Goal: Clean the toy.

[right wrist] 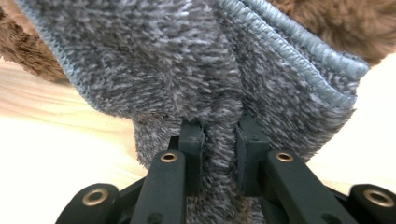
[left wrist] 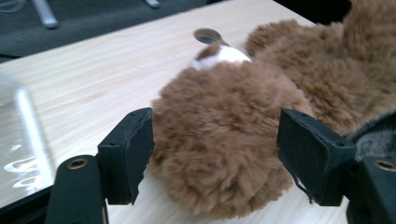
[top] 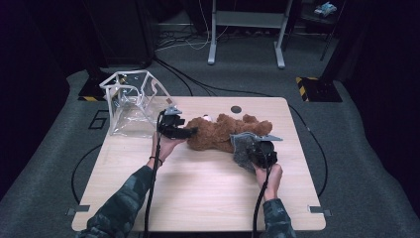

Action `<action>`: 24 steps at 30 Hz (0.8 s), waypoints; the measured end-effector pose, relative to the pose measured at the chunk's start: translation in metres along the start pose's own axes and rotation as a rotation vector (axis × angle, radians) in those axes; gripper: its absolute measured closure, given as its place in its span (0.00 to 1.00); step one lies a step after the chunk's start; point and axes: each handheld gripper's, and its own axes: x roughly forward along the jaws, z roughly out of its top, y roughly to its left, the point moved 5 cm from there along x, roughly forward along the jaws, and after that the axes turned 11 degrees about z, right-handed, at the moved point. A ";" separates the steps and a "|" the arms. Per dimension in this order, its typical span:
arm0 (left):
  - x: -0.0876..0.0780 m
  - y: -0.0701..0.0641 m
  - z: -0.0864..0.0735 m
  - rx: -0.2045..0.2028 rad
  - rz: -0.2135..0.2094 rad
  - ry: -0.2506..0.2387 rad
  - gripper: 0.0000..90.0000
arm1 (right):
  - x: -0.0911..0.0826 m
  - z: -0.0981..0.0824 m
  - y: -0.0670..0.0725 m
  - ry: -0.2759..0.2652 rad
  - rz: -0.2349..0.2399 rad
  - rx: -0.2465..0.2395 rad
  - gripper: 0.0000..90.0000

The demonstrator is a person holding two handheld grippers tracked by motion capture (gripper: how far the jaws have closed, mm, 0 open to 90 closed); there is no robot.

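The right gripper (right wrist: 219, 149) pinches a fold of grey fleece cloth (right wrist: 187, 70) over the wooden table (right wrist: 56, 140), brown teddy bear (right wrist: 327, 23) just behind.

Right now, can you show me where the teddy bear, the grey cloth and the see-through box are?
teddy bear (top: 218, 133), high view, its brown belly.
grey cloth (right wrist: 187, 70), right gripper view, its fuzzy middle.
see-through box (top: 130, 79), high view, its white top frame.
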 end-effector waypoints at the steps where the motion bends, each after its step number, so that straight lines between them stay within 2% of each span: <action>1: 0.003 -0.003 -0.001 0.016 -0.006 0.010 0.28 | -0.001 0.000 0.000 -0.002 -0.002 -0.004 0.84; 4: 0.013 -0.014 -0.003 0.040 -0.020 0.035 0.31 | -0.005 -0.002 0.000 -0.017 0.001 -0.002 0.84; 6: 0.017 -0.020 -0.005 0.056 0.012 0.045 0.42 | -0.010 -0.003 0.001 -0.021 0.001 -0.009 0.84; 9: 0.019 -0.025 -0.005 0.005 0.005 0.050 0.58 | -0.020 -0.004 0.006 -0.047 0.008 -0.012 0.84; 11: 0.020 -0.028 -0.004 0.002 0.010 0.060 0.57 | -0.025 -0.005 0.013 -0.064 0.027 -0.018 0.84; 13: 0.020 -0.033 -0.002 0.003 0.019 0.068 0.57 | -0.028 -0.006 0.025 -0.071 0.042 -0.043 0.84; 17: 0.023 -0.041 0.000 -0.005 0.011 0.075 0.54 | -0.026 -0.003 0.059 -0.059 0.094 -0.123 0.84; 22: 0.020 -0.041 0.001 0.012 -0.004 0.064 0.44 | -0.005 0.021 0.101 -0.038 0.152 -0.223 0.84; 24: 0.017 -0.035 0.000 0.004 -0.011 0.065 0.41 | 0.006 0.035 0.110 -0.032 0.145 -0.254 0.84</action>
